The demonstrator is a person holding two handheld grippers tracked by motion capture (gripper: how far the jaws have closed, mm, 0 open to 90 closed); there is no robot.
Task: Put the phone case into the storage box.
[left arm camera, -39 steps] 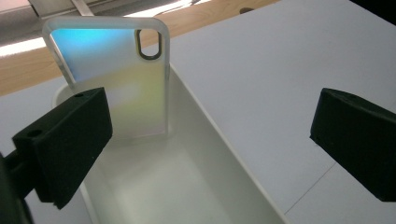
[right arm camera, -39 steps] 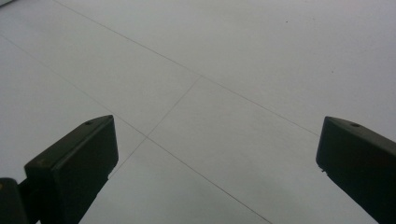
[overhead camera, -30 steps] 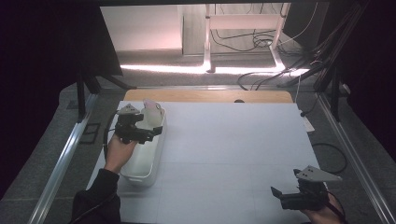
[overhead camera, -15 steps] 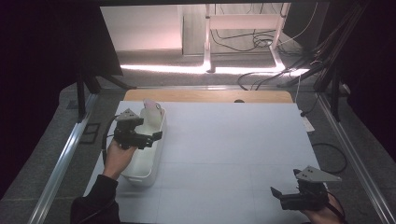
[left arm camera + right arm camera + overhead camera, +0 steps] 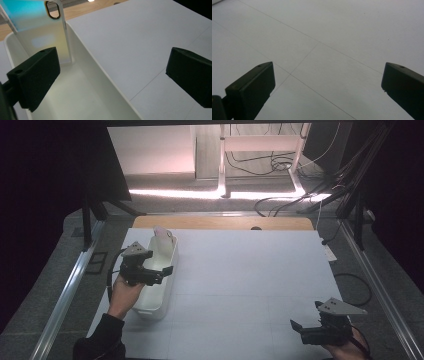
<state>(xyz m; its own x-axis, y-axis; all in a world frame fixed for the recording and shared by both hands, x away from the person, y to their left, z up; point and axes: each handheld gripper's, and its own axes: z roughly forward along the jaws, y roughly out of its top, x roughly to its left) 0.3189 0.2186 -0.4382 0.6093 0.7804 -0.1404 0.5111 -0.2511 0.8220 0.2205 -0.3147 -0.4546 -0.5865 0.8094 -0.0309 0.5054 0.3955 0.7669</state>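
A long white bin (image 5: 161,292) stands at the left of the white table. A pale, iridescent phone case (image 5: 163,233) leans upright against its far end; in the left gripper view the phone case (image 5: 42,32) shows a camera cut-out at its top. My left gripper (image 5: 164,271) hovers open over the bin's right wall, jaws wide, one over the bin's inside and one over the table, nothing between them (image 5: 112,75). My right gripper (image 5: 300,327) rests low at the table's near right corner, open, holding nothing (image 5: 327,85).
The white table cover (image 5: 250,270) bears faint grid lines. A wooden strip (image 5: 225,222) runs along the far edge. Metal rails (image 5: 65,295) flank both sides, and cables (image 5: 300,195) lie on the floor beyond.
My left gripper has drawn back toward the near side of the bin, away from the phone case at the far end. The right gripper has stayed put.
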